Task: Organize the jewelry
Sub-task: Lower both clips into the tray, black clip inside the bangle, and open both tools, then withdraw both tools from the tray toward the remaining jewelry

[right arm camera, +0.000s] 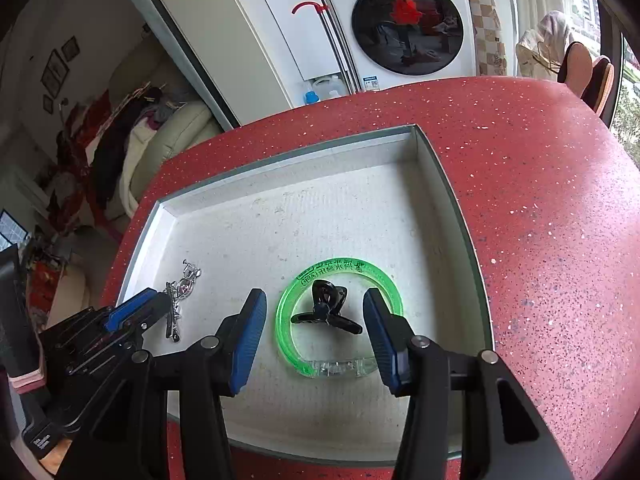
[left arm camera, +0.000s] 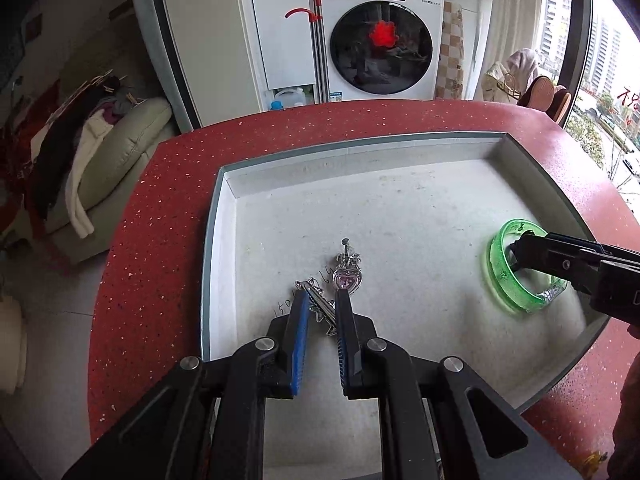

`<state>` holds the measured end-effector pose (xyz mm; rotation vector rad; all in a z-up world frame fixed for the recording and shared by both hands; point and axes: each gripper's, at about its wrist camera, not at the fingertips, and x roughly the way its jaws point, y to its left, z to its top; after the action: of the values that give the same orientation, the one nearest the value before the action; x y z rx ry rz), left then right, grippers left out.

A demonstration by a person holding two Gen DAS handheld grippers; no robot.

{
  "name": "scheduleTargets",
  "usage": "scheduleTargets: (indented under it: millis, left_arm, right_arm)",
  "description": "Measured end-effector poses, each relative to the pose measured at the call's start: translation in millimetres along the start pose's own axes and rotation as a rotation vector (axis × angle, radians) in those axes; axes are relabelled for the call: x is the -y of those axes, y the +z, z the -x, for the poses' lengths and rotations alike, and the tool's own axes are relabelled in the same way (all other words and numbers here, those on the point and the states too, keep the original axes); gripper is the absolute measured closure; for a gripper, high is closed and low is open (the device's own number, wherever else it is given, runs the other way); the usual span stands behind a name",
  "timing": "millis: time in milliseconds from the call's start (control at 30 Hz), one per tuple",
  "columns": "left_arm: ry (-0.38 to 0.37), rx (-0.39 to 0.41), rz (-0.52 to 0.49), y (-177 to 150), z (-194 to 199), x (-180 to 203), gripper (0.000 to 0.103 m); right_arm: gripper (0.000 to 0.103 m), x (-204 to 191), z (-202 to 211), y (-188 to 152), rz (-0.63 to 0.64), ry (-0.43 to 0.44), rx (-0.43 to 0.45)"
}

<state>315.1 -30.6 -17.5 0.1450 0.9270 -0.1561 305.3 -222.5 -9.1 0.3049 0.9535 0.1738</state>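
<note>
Holding the left tool [left arm camera: 322, 300] nearly closed, we pinch a silver hair clip [left arm camera: 316, 306] low over the white tray [left arm camera: 360, 152], presumably to set it beside the heart pendant [left arm camera: 347, 278] just ahead of the tips. Our right tool [right arm camera: 316, 320] stands half open and empty, its blue pads either side of a black claw clip [right arm camera: 326, 312] lying inside the green bangle [right arm camera: 340, 316], so both pieces sit grouped. The tray rests on a red speckled surface [right arm camera: 540, 200]; beyond it stands a washing machine [left arm camera: 380, 36].
</note>
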Motion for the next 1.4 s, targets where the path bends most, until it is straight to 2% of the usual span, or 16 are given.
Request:
scheduleTargets:
  millis: [467,500,533,567,600,633,733,767,800,867,1167,1400]
  left_arm:
    - [-0.026,0.041,0.012,2.4,24.3,0.6,0.071]
    - [-0.028,0.045,0.012,2.7,26.0,0.8,0.068]
    - [-0.029,0.048,0.012,2.9,27.4,1.6,0.03]
    - [-0.027,0.054,0.018,3.1,29.2,2.0,0.003]
    - [-0.016,0.085,0.034,2.8,34.2,1.2,0.0]
    - [-0.008,0.109,0.039,2.5,38.8,0.6,0.0]
    - [-0.016,0.098,0.038,4.6,41.2,-0.1,0.0]
    - [-0.017,0.098,0.041,4.6,42.0,-1.6,0.0]
    - [-0.015,0.103,0.043,4.6,43.6,-2.4,0.0]
    - [-0.011,0.109,0.044,3.0,46.7,-3.5,0.0]
    - [-0.015,0.118,0.039,-7.1,65.1,-4.6,0.0]
    - [-0.046,0.112,0.029,-24.2,84.5,-0.7,0.0]
  right_arm:
    - [0.045,-6.2,32.7,-8.3,-0.018,0.03,0.051]
    - [0.045,-6.2,33.4,-9.2,-0.019,0.029,0.05]
    - [0.044,-6.4,34.0,-9.9,-0.019,0.028,0.049]
    - [0.043,-6.5,34.7,-10.5,-0.02,0.026,0.049]
    - [0.042,-5.3,36.2,-12.7,-0.02,0.025,0.051]
    - [0.042,-4.9,37.3,-13.2,-0.021,0.023,0.052]
    - [0.04,-4.0,43.1,-13.6,-0.027,0.029,0.06]
    - [0.035,-4.1,46.3,-13.9,-0.027,0.036,0.07]
    - [0.024,-4.9,49.7,-14.5,-0.025,0.041,0.083]
    - [0.015,-6.1,58.1,-16.4,-0.025,0.049,0.114]
    - [0.014,-8.8,89.2,-32.7,-0.037,0.057,0.211]
    - [0.014,-6.8,107.9,-46.5,-0.054,0.073,0.207]
